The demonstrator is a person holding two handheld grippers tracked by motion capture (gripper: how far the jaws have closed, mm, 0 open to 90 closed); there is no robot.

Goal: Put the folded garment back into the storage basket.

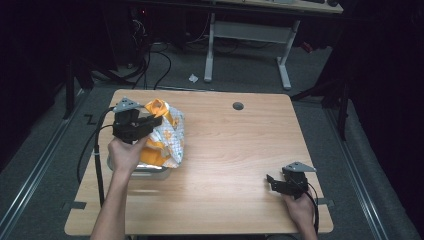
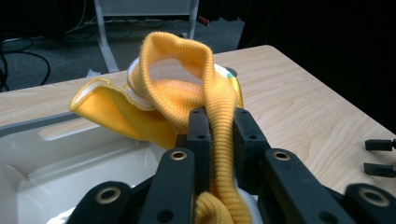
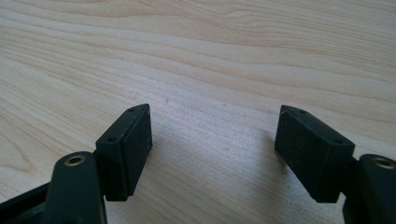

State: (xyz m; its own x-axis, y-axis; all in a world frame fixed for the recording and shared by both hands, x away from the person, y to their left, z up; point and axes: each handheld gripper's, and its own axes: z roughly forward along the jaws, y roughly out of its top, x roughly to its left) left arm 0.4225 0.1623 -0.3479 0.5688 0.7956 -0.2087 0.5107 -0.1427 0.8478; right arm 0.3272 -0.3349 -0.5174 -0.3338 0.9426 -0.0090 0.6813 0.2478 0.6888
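My left gripper [image 1: 152, 121] is shut on the ribbed yellow cuff of a yellow and white patterned garment [image 1: 167, 135] at the table's left. In the left gripper view the knitted cuff [image 2: 182, 60] loops up from between the jaws of that gripper [image 2: 219, 116], and the cloth hangs over a white tray [image 2: 70, 163]. The tray [image 1: 150, 172] lies under the garment and the hand. My right gripper [image 1: 271, 182] rests near the front right corner, held by the other hand. Its jaws [image 3: 215, 140] stand open, with bare wood between them.
The wooden table [image 1: 240, 150] has a round cable hole [image 1: 238, 106] near its far edge. Behind it stands another desk on white legs [image 1: 284, 65], with cables [image 1: 155, 65] on the dark floor. The right gripper's jaw tips [image 2: 379, 156] show at the edge of the left gripper view.
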